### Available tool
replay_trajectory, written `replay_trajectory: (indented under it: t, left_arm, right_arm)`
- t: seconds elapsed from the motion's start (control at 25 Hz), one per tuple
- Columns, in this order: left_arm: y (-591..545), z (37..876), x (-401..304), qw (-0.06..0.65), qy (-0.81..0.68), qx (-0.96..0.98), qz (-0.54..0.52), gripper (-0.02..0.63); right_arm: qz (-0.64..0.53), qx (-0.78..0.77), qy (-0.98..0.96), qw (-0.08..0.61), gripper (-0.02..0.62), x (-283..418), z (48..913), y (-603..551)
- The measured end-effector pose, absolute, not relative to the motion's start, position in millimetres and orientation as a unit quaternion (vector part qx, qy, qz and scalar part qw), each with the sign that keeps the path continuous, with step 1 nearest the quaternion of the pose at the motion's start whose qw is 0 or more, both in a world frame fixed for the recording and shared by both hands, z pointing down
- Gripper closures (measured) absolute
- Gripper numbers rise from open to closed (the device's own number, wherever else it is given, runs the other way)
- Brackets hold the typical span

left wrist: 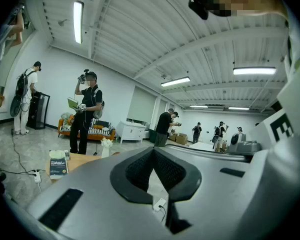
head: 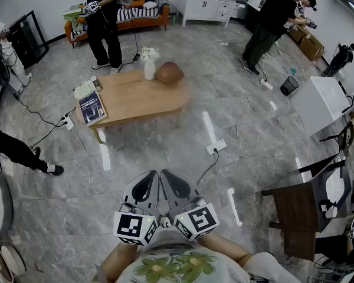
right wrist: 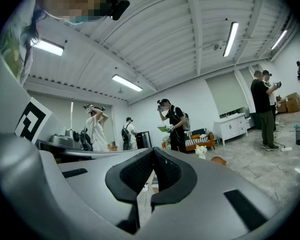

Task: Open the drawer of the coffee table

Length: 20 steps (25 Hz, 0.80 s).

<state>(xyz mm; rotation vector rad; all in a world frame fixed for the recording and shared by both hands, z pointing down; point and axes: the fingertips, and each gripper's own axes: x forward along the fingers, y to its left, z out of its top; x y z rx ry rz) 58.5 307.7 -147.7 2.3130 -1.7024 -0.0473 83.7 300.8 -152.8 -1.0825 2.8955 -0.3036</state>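
Observation:
A low wooden coffee table [head: 143, 102] stands on the grey marble floor well ahead of me; no drawer front shows from here. On it sit a white vase of flowers [head: 149, 63], a brown round object [head: 170, 73] and a blue book [head: 92, 108]. My left gripper [head: 148, 177] and right gripper [head: 167, 177] are held side by side close to my body, both shut and empty, far short of the table. In the left gripper view the table [left wrist: 82, 160] shows low at left past the shut left gripper [left wrist: 154, 151]. The right gripper view shows the shut right gripper [right wrist: 153, 151].
A white power strip [head: 216, 147] and cables lie on the floor between me and the table. A person [head: 105, 16] stands behind the table, another person [head: 268, 25] at the back right. A dark side table [head: 296, 208] stands at my right, an orange sofa [head: 121, 17] behind.

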Motion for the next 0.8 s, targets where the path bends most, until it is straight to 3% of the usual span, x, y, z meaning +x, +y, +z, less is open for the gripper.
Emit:
replay_trajectory:
  t: [0.4,0.8]
  left_arm:
    - [315,-120,64,0.163,-0.593,0.789,-0.008,0.598]
    - [230,-99,49,0.171,-0.551,0.817,0.011,0.597]
  right_arm:
    - [-0.125,-0.348,0.929,-0.004,0.575,89,-126,307]
    - [-0.139,-0.382,0.914,-0.004,0.575,74,-106,225]
